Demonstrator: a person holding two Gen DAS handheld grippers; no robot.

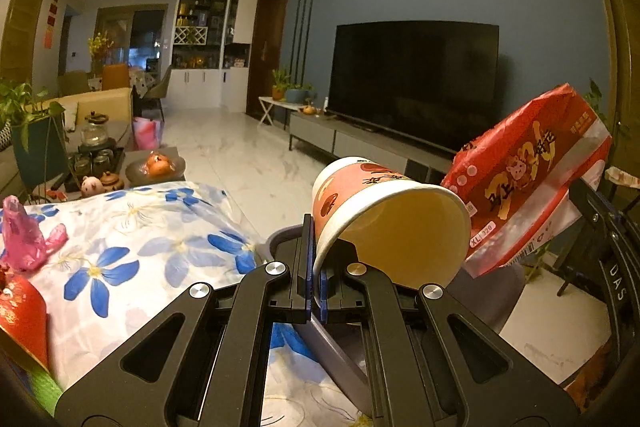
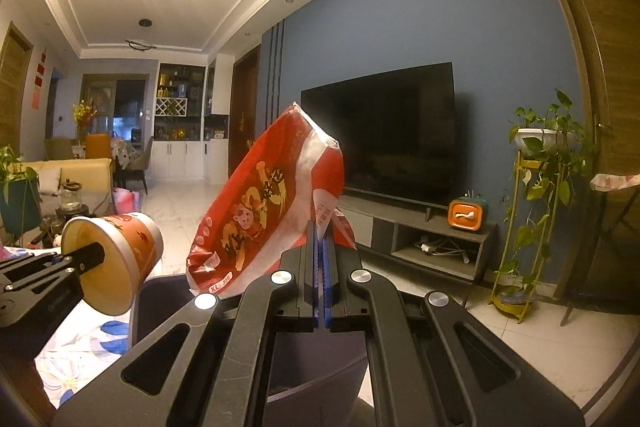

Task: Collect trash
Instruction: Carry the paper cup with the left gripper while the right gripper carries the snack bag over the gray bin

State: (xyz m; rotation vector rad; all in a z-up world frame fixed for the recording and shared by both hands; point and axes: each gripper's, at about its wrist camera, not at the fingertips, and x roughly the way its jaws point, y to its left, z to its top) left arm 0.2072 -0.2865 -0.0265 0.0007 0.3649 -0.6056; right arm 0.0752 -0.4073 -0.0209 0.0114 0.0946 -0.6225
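Above the grey plastic bin [image 1: 486,301] at the edge of the floral-cloth table [image 1: 132,247], your left gripper [image 1: 316,263] is clamped on the rim of a red-and-white paper noodle cup [image 1: 384,211]. One finger sits inside the cup's mouth and the other outside, with the wall pinched between the blue pads. The cup lies tilted on its side, its open mouth turned toward your left camera and its base pointing at the black television [image 1: 416,79].

Your right gripper [image 2: 322,255] is closed tight on a corner of a crumpled red plastic package with gold lettering [image 2: 260,211]. The package stands up from the fingers and leans left, above the bin's dark rim [image 2: 160,291]. In the right wrist view the cup [image 2: 116,255] hangs just to the left of the package, near it but not clearly touching.

On the table to your left lie a crumpled pink plastic wrapper [image 1: 24,235] and, at the frame's edge, a red packet [image 1: 20,315]. Beyond the table's far end, a tea set [image 1: 96,155] rests on a low table.
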